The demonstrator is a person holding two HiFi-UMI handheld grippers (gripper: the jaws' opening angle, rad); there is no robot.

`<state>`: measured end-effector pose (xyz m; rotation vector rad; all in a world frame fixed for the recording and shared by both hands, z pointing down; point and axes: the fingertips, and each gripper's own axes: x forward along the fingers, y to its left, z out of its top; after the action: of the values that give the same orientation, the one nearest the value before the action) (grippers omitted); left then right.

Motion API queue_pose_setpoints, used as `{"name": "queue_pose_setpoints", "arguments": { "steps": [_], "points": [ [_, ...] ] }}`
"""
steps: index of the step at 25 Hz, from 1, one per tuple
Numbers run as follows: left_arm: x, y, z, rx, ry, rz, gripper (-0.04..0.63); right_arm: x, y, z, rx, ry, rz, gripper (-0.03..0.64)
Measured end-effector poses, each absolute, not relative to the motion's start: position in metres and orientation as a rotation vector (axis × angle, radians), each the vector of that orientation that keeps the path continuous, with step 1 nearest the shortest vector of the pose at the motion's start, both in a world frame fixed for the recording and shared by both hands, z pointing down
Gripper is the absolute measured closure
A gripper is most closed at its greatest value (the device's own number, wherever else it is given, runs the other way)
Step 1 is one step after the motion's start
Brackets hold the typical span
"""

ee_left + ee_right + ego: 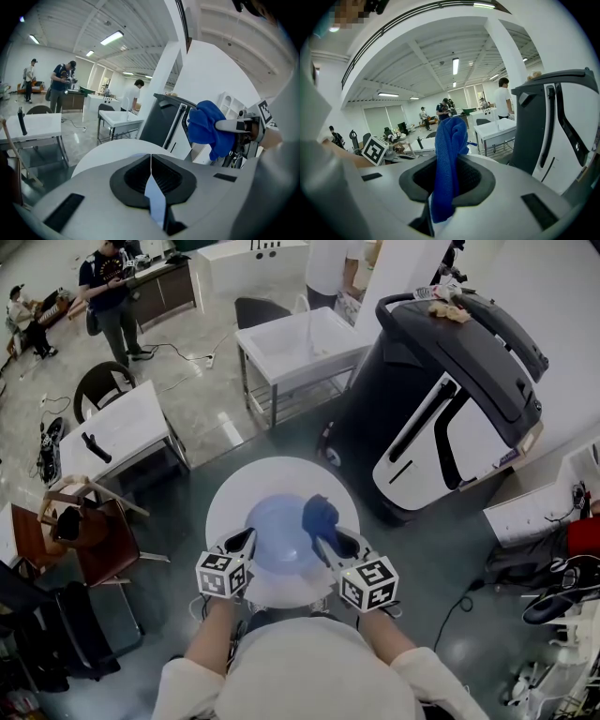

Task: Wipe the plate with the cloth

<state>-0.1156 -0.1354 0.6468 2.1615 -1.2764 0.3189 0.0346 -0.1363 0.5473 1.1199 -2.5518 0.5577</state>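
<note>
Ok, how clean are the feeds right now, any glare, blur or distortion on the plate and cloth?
Head view: evenly lit, bent at the edges; the plate reads pale against the white table. Left gripper view: fisheye, dark corners, the cloth sharp. Right gripper view: fisheye, the cloth crisp up close, ceiling lights bright, no glare on it.

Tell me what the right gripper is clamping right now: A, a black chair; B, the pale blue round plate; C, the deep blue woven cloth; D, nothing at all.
C: the right gripper has its jaws closed on the deep blue woven cloth, which bunches up above them.
</note>
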Motion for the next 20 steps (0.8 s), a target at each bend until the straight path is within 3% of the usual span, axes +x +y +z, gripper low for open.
{"name": "queue_pose_setpoints", "arguments": {
  "steps": [20],
  "points": [
    [-0.132,-0.111,0.727,1.855,-1.242,0.377,0.563,0.032,-0.125,0.563,1.114,-2.525,0.613,0.525]
  ]
}}
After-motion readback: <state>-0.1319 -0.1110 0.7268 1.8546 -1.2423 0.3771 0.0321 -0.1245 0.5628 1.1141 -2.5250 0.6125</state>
